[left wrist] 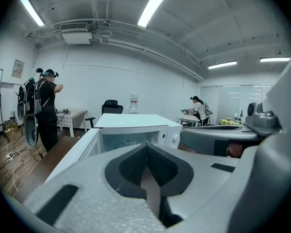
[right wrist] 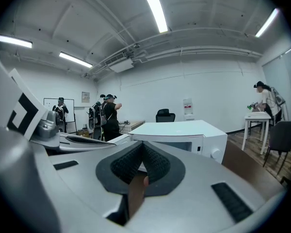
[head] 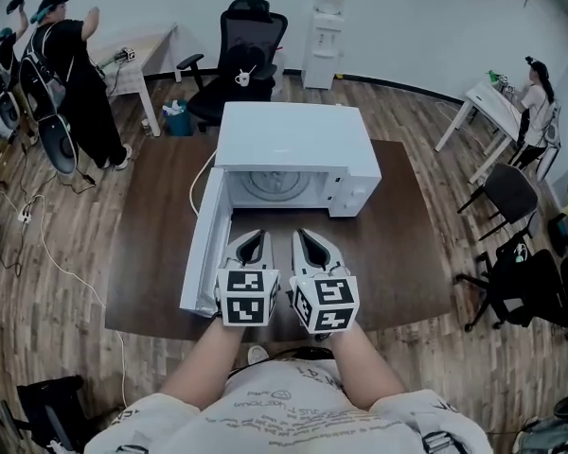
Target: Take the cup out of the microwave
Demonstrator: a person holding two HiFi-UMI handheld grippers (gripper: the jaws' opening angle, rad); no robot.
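Observation:
A white microwave point(head: 289, 140) stands on the brown table point(head: 398, 253), its door point(head: 206, 244) swung open to the left. Inside I see only the glass turntable point(head: 276, 185); no cup shows in the cavity. My left gripper point(head: 251, 244) and right gripper point(head: 312, 246) hover side by side just in front of the opening, both shut with nothing between the jaws. In the left gripper view the left gripper point(left wrist: 146, 149) points at the microwave point(left wrist: 136, 127). In the right gripper view the right gripper point(right wrist: 143, 147) faces the microwave point(right wrist: 184, 130) too.
A black office chair point(head: 241, 50) behind the table carries a small white cup point(head: 243, 78). A water dispenser point(head: 324, 36) stands at the back wall. One person point(head: 71, 74) is at the far left by a desk, another point(head: 540, 102) at a white table on the right.

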